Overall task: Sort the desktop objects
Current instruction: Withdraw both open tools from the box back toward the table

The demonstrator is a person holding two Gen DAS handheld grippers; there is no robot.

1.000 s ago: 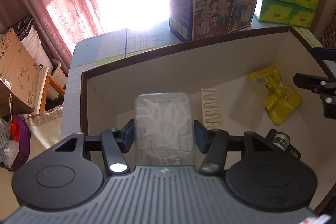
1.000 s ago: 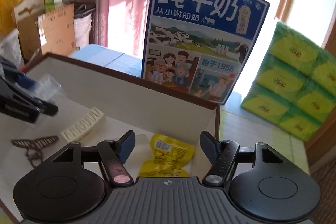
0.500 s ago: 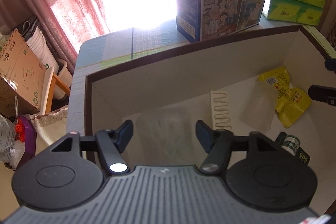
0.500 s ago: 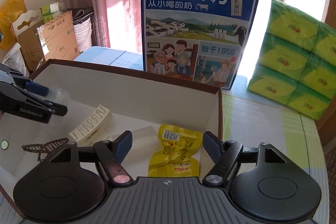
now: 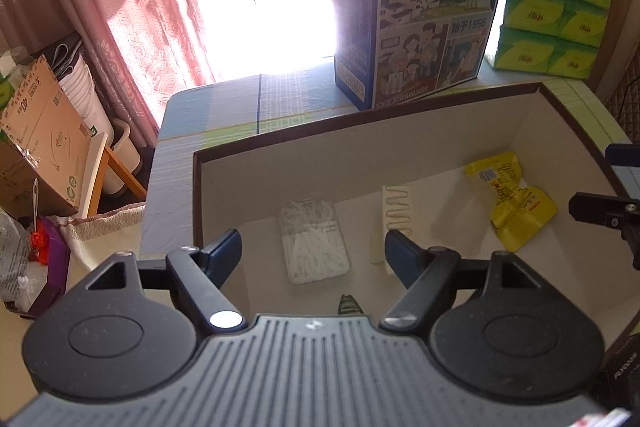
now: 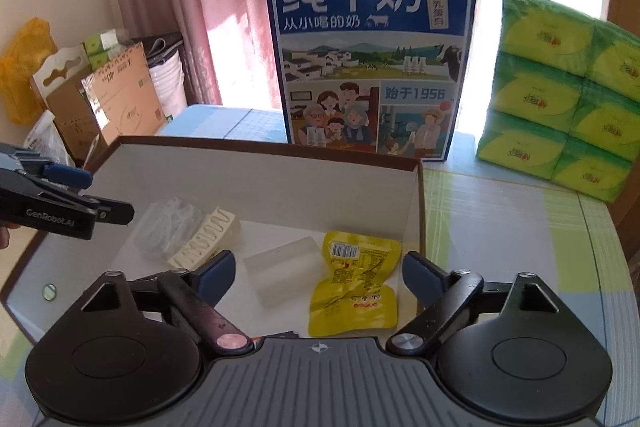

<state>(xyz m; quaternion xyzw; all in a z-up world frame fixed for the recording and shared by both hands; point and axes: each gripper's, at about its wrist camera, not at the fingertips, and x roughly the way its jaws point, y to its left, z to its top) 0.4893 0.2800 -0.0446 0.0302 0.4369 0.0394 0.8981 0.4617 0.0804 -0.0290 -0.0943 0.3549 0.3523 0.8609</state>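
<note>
Cardboard walls, brown outside and pale inside, form the open box (image 5: 400, 163) that fills the left wrist view. The left gripper (image 5: 314, 251) hangs above its floor with jaws apart and nothing between them; they have just been opening. Below the gap lies the clear packet of white floss picks (image 5: 314, 247), flat on the box floor. Just to its right sits a cream comb-like piece (image 5: 396, 215), and further right a crumpled yellow snack pouch (image 5: 516, 203) near the box's right wall. The other gripper's black fingertip pokes in at the right edge. Behind the box stands a blue milk carton (image 5: 420, 3), with green tissue packs (image 5: 556, 3) beside it.

From the right wrist view, the right gripper (image 6: 318, 277) also stands wide apart — empty, its jaws just opened further — over the box (image 6: 260, 155). The snack pouch (image 6: 356, 287) lies between and just beyond its fingers, next to a translucent block (image 6: 284, 271). The comb-like piece (image 6: 204, 235) leans against the floss packet (image 6: 164, 223) to the left, where the left gripper (image 6: 112, 205) reaches in.
</note>
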